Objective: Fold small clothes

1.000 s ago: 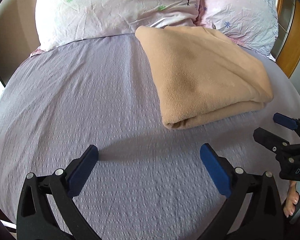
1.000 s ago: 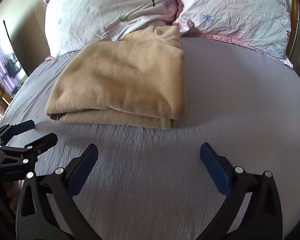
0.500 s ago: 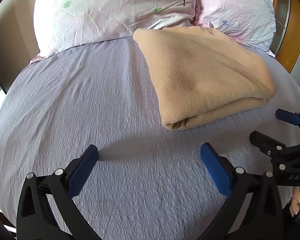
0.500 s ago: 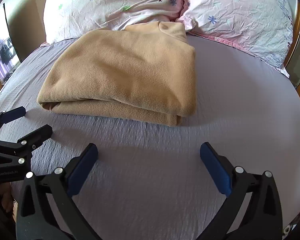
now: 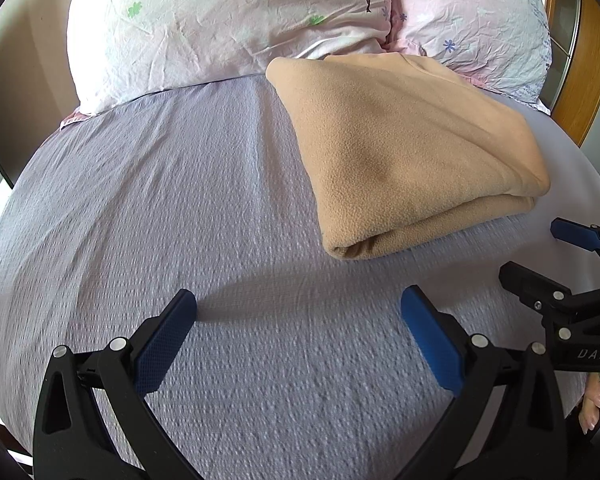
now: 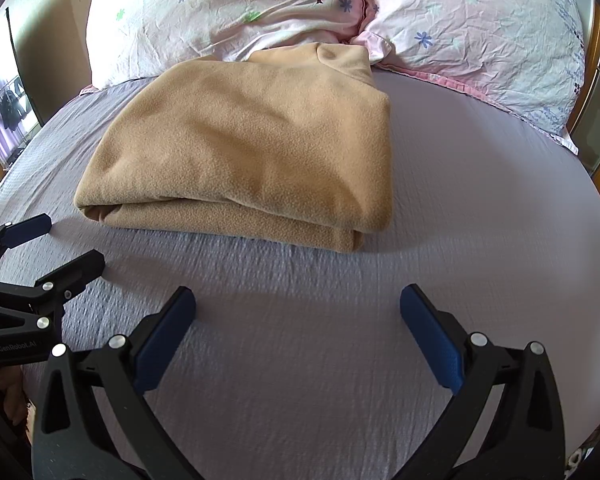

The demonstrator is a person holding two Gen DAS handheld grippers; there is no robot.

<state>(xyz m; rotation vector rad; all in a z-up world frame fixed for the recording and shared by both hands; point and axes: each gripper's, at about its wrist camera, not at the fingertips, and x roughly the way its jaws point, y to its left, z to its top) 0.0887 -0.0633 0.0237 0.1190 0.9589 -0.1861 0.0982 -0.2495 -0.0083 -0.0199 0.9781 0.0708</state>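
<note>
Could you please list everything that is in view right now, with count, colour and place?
Folded garment: one, tan fleece, on the bed sheet, its far end against the pillows.
Pillows: two, pale pink with small flower prints, side by side at the head of the bed.
Bed sheet: one, lilac, textured, covers the whole bed.
Wooden frame: one, orange-brown, at the bed's right edge beyond the pillows.
Left gripper: one, black with blue pads, open, above bare sheet, apart from the garment.
Right gripper: one, black with blue pads, open, above bare sheet in front of the garment.
Fingers: of the right hand, on the right gripper's handle, at the lower right of the left wrist view.
</note>
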